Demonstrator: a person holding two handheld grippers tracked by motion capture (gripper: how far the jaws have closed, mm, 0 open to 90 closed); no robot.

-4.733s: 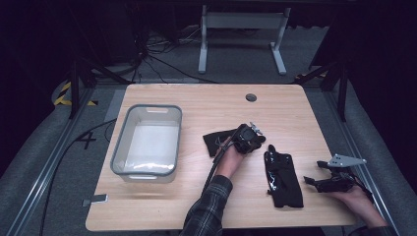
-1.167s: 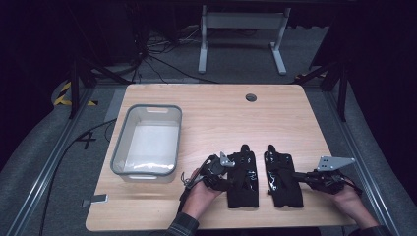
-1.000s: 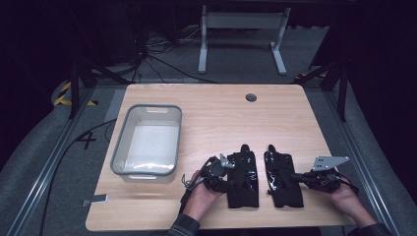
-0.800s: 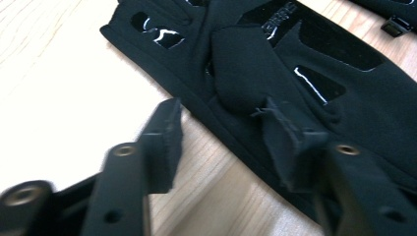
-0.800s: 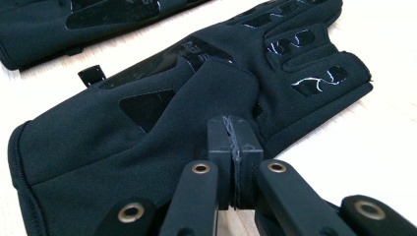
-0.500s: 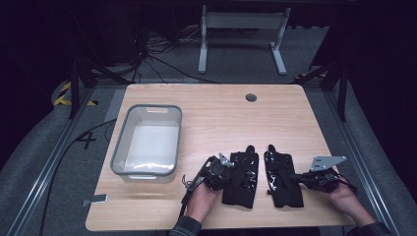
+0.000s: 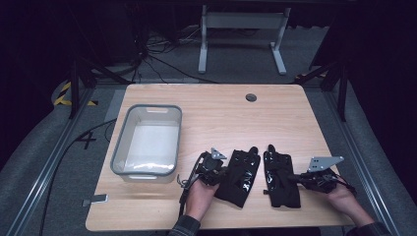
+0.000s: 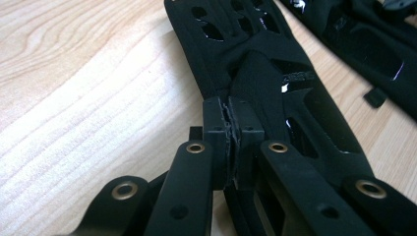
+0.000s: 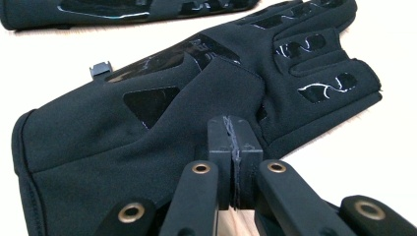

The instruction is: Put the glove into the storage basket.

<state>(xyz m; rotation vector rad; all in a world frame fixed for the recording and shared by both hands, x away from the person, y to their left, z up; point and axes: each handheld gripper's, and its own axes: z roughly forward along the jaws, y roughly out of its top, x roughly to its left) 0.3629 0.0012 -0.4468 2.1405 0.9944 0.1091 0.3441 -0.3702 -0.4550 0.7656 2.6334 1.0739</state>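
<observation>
Left glove (image 7: 240, 176) tilted toward one o'clock since a second ago, left gripper (image 7: 218, 173) jaws just closed pinching its edge, right gripper (image 7: 300, 180) jaws clamped on right glove (image 7: 280, 177), both flat on worktop (image 7: 221, 113), bin (image 7: 147, 140) at nine o'clock.

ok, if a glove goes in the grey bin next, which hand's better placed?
Left. The left gripper has its jaws shut on the nearer glove, beside the grey bin. The right gripper pinches the farther glove and would likely have to cross the left hand.

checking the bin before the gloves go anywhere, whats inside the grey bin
The grey bin looks empty: its pale floor shows bare in the high view. The strip just behind its near wall is partly hidden, so something small and flat there can't be ruled out.
</observation>
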